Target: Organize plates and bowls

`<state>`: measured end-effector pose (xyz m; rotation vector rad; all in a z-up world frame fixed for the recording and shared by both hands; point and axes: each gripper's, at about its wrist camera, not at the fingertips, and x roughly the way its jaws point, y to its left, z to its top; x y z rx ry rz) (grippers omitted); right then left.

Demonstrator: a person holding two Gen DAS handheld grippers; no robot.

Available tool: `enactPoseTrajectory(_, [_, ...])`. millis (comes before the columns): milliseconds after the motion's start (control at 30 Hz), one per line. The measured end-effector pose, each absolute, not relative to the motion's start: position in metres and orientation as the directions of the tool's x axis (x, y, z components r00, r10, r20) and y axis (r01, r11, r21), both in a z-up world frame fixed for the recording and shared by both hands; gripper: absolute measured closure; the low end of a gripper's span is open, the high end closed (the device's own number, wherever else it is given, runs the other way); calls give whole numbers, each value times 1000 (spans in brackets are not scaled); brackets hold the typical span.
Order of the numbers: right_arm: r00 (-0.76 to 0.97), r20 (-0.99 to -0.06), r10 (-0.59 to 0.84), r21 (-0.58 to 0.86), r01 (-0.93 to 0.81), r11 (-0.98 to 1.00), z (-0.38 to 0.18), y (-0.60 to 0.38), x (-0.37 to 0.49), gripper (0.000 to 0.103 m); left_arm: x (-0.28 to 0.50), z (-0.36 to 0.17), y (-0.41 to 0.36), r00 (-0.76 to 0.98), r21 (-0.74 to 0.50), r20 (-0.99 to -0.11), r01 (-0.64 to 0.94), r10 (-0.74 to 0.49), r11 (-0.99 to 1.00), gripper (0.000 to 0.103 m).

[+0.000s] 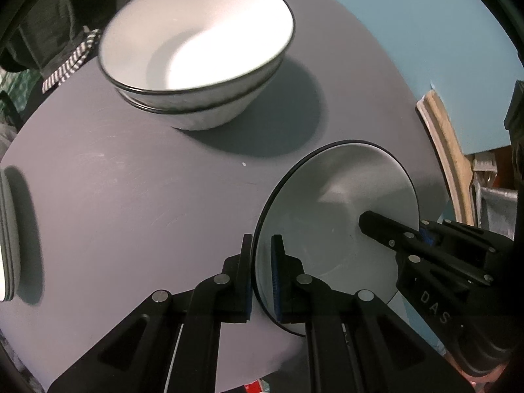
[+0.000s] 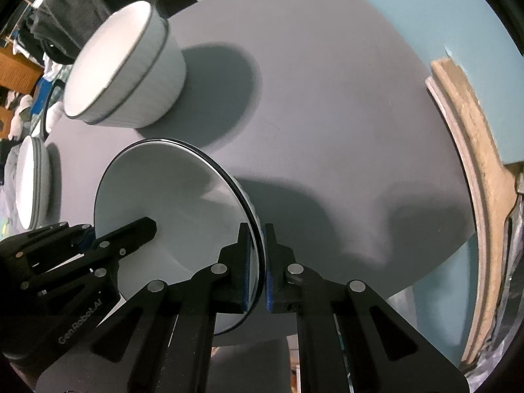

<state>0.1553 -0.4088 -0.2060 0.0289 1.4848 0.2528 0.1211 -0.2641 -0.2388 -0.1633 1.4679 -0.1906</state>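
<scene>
Nearest to me are my own tongs, both clenched on opposite sides of one white bowl with a thin dark rim (image 1: 337, 216): my left gripper (image 1: 262, 255) pinches its left edge, one pad inside and one outside, and my right gripper (image 2: 261, 249) does the same on the right edge. Whether the bowl is clear of the surface I cannot tell for sure; its shadow lying off to one side suggests it is.

Under everything spreads the round grey table (image 1: 114, 196), the largest thing here, with a pale blue wall (image 1: 409, 32) behind it. On the table, well apart from my bowl toward the far side, stands a nested stack of white dark-rimmed bowls (image 1: 196, 52), two rims showing. At the left edge sits a low stack of white plates (image 2: 31, 183), only partly in view.

I judge the sorting well advanced: plates gathered, bowls nested, and this bowl is the last loose piece I can see. What is left, I reckon, is carrying it across and settling it squarely into the bowl stack.
</scene>
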Motion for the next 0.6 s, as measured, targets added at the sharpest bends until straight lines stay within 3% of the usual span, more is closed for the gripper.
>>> enactPoseTrajectory(600, [139,-970,201,161,-256,953,-155,-375,174,96,143,-178,-230,218,-228,-954,-91,-204,969,94])
